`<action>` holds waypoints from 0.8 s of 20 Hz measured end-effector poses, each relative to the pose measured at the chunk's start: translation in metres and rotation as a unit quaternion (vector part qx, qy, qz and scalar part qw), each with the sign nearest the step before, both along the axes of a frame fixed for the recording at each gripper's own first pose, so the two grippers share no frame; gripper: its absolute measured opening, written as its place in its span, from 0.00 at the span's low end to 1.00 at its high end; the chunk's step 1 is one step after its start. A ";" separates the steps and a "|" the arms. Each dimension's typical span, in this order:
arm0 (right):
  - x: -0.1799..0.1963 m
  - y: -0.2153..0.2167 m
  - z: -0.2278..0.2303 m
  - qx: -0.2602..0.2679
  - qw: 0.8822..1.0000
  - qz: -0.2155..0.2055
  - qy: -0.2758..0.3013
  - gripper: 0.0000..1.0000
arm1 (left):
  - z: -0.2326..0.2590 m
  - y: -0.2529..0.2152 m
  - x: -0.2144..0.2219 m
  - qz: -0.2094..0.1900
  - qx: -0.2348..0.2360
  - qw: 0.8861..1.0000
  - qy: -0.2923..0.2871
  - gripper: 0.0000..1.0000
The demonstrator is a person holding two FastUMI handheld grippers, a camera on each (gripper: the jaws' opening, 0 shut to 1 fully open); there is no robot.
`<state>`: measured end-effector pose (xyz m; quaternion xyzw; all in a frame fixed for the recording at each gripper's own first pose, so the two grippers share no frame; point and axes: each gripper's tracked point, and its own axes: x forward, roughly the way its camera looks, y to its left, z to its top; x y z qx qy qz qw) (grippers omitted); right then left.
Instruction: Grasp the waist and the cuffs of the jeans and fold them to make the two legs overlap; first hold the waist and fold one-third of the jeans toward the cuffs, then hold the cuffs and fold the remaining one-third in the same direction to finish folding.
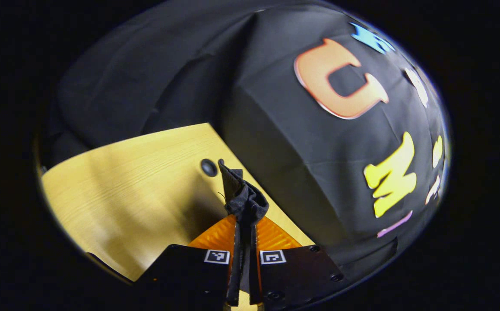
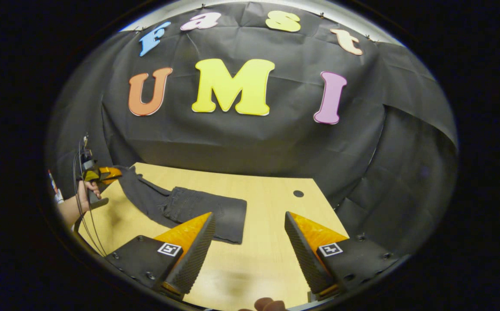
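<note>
The dark grey jeans (image 2: 198,209) lie on the wooden table (image 2: 258,259), with a wide flat part toward the middle. In the right gripper view, my left gripper (image 2: 103,173) is at the far left, in a hand, lifting one end of the jeans off the table. In the left gripper view, my left gripper (image 1: 244,224) is shut on a bunched edge of the jeans (image 1: 245,201). My right gripper (image 2: 250,242) stands open above the table's near side, right of the jeans, with nothing between its fingers. I cannot tell whether the held end is the waist or the cuffs.
A round dark cable hole (image 2: 298,193) sits in the table near its far right corner and also appears as a cable hole (image 1: 209,167) just beyond the held cloth. Black cloth walls close in the table at the back and sides.
</note>
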<state>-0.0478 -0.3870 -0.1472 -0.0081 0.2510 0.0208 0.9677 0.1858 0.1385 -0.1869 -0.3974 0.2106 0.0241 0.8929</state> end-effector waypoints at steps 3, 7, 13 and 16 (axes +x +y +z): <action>-0.020 -0.015 0.005 -0.008 1.000 -0.003 -0.011 0.99 | 0.045 -0.046 0.002 -0.053 0.054 0.996 -0.052 0.12; -0.046 -0.036 0.005 0.002 1.000 -0.024 -0.008 0.99 | 0.075 -0.123 0.002 -0.110 0.072 0.988 -0.086 0.12; -0.083 -0.078 0.003 0.006 0.997 -0.071 0.002 0.99 | 0.099 -0.229 -0.011 -0.200 0.122 0.965 -0.119 0.11; -0.096 -0.100 0.002 0.012 0.995 -0.104 0.002 0.99 | 0.087 -0.270 -0.018 -0.231 0.127 0.958 -0.113 0.11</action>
